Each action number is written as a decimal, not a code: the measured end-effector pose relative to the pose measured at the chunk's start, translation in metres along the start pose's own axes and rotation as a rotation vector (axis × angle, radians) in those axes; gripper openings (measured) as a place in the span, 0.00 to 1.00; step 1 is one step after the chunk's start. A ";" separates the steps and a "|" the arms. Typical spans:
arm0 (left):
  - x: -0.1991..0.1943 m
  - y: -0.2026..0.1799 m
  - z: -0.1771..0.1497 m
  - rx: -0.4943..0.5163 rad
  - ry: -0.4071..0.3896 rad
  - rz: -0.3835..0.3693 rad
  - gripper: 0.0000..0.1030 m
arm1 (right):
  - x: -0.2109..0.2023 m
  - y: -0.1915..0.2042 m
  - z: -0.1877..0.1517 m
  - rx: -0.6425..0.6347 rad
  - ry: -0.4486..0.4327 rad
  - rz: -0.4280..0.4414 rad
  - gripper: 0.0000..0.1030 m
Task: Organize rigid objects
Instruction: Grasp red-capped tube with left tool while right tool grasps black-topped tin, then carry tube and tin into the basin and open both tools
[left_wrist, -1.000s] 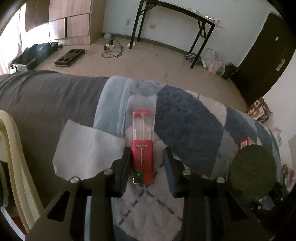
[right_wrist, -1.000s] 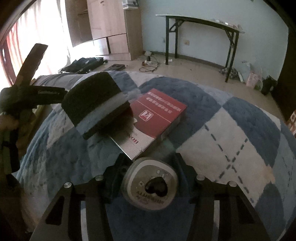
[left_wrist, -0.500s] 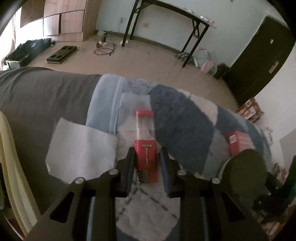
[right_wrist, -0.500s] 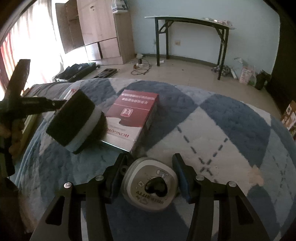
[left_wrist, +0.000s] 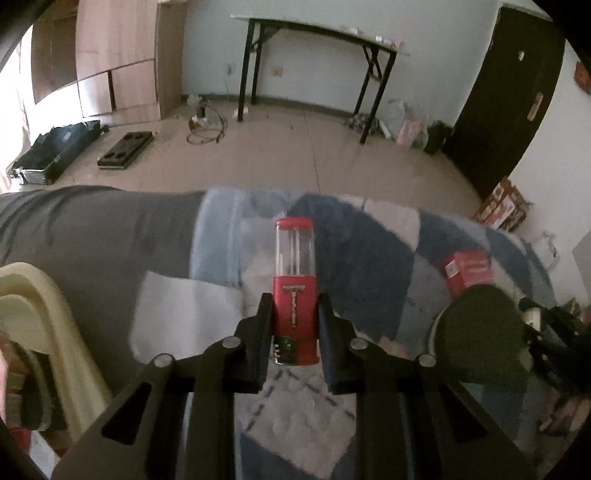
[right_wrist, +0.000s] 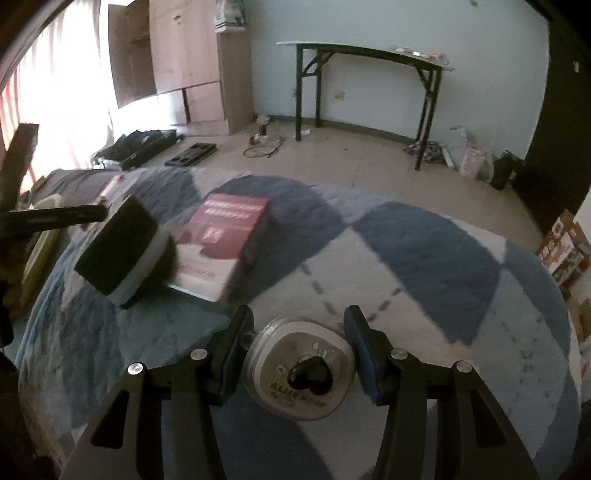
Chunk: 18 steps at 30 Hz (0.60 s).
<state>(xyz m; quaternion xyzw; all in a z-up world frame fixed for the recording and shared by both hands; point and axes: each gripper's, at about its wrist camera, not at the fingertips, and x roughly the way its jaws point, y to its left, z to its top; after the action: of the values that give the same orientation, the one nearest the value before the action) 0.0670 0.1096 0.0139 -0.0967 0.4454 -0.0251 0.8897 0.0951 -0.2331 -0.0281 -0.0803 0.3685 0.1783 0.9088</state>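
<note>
My left gripper (left_wrist: 295, 301) is closing the last bit onto a red box with a clear window (left_wrist: 294, 258). Its pads press the box's red lower half and hold it above the blanket. A round-cornered tin with a black heart-shaped knob (right_wrist: 301, 369) sits between the pads of my right gripper (right_wrist: 299, 314), which is shut on it low over the blue and white checked blanket (right_wrist: 424, 258). A flat red carton (right_wrist: 225, 229) lies on the blanket ahead and to the left of the tin. It also shows as the red carton (left_wrist: 467, 267) at the right of the left wrist view.
A white sheet of paper (left_wrist: 184, 314) lies on the grey bedcover (left_wrist: 92, 229) left of the red box. A cream plastic rim (left_wrist: 44, 314) is at the bed's left edge. The other hand's dark padded block (right_wrist: 122, 251) hangs over the carton's left corner. Beyond the bed are floor, a black folding table and cabinets.
The left jaws went from open around the red box to shut on it, and it has risen off the blanket. The right gripper drew back from the red carton with the tin.
</note>
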 end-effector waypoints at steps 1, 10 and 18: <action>-0.005 0.001 0.000 0.000 -0.004 -0.013 0.24 | -0.004 -0.003 -0.001 0.003 -0.003 -0.003 0.49; -0.047 0.020 0.008 -0.041 -0.105 -0.025 0.24 | -0.036 -0.023 0.000 0.072 -0.062 0.089 0.49; -0.095 0.071 -0.005 -0.145 -0.160 0.036 0.24 | -0.069 0.057 0.011 -0.051 -0.089 0.321 0.49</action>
<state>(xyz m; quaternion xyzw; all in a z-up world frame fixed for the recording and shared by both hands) 0.0034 0.1904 0.0721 -0.1546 0.3752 0.0309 0.9134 0.0344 -0.1956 0.0274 -0.0355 0.3314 0.3339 0.8817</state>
